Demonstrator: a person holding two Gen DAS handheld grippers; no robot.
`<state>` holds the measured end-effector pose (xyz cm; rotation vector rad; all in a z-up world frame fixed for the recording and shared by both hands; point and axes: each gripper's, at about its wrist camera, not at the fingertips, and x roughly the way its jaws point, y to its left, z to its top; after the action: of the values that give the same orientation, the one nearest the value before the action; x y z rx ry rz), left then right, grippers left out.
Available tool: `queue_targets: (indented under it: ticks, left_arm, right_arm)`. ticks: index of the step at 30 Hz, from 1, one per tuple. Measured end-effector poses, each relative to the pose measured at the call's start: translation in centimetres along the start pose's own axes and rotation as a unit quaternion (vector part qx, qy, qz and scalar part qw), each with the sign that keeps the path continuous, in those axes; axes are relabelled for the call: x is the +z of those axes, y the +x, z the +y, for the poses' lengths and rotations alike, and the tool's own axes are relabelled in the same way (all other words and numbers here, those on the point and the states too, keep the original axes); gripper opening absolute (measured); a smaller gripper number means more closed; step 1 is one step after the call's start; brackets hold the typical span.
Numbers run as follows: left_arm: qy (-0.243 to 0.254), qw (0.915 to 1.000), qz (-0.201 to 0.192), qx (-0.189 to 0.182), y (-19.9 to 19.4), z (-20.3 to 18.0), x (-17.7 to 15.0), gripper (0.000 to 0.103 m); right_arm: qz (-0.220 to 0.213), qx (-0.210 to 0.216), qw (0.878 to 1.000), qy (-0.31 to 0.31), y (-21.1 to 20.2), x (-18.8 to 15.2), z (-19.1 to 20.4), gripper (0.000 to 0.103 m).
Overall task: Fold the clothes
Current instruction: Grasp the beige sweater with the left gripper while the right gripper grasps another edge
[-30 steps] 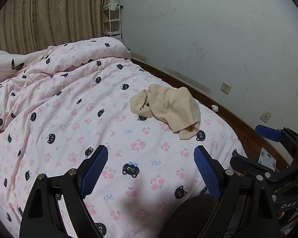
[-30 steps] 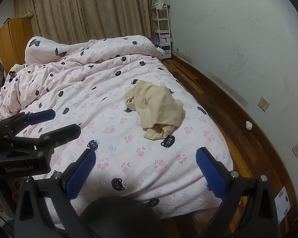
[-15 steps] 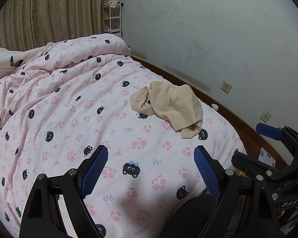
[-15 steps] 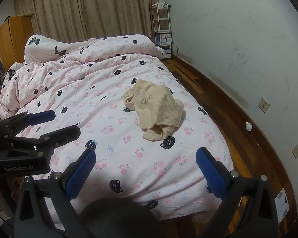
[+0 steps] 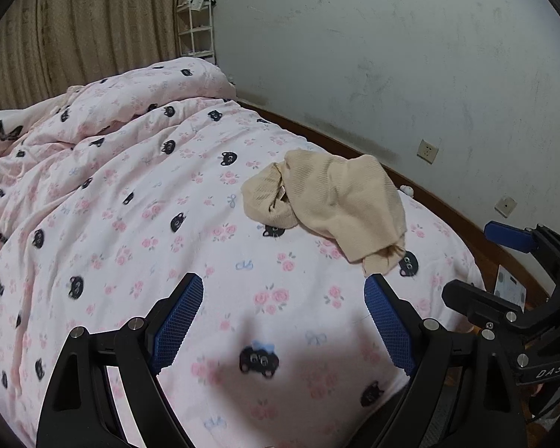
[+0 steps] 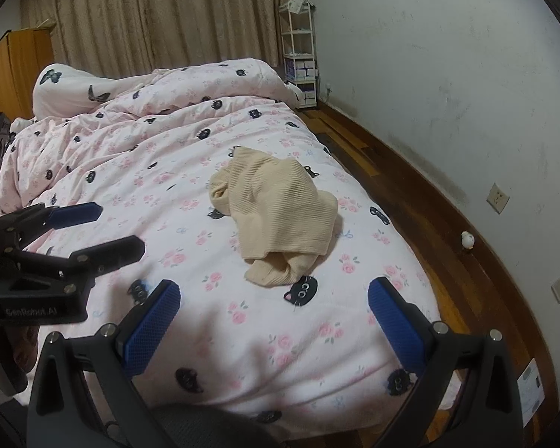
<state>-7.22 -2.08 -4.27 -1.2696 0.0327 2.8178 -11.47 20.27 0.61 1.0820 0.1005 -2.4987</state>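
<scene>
A crumpled beige knit garment [image 5: 332, 201] [image 6: 276, 216] lies in a heap on the pink cat-print duvet [image 5: 130, 205] [image 6: 160, 171], near the bed's right side and foot. My left gripper [image 5: 282, 298] hovers open over the duvet, short of the garment and a little to its left. My right gripper [image 6: 274, 300] is open too, just short of the garment's near end. Nothing is between either pair of blue pads. In the left wrist view the right gripper [image 5: 478, 261] shows at the right edge; in the right wrist view the left gripper [image 6: 112, 227] shows at the left.
The duvet is bunched up toward the head of the bed, with a pillow [image 6: 67, 89] there. A wooden floor strip [image 6: 429, 224] runs between bed and white wall [image 6: 448, 74]. A white shelf rack [image 6: 298, 48] stands in the corner by the curtains; a wooden cabinet [image 6: 18, 67] is at far left.
Both grippers have moved forward toward the garment, which now looks larger and closer. Both stay open; the garment has not moved.
</scene>
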Motion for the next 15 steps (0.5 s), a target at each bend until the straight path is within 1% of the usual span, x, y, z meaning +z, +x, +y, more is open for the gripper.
queue_targets:
  ticks: [4,9,15]
  left_arm:
    - [0.004,0.9999,0.011,-0.004,3.1,0.7,1.9,0.085]
    - [-0.002,0.9996,0.027,-0.012,6.9,1.5,3.5,0.085]
    - [-0.008,0.9987,0.05,-0.006,11.0,2.2,4.0,0.085]
  right_arm:
    - [0.008,-0.003,1.0,0.016,2.4,0.6,-0.9,0.102]
    - [0.016,-0.013,1.0,0.022,5.6,1.5,-1.9,0.102]
    - [0.027,-0.012,0.999,0.027,8.6,2.0,-2.4,0.101]
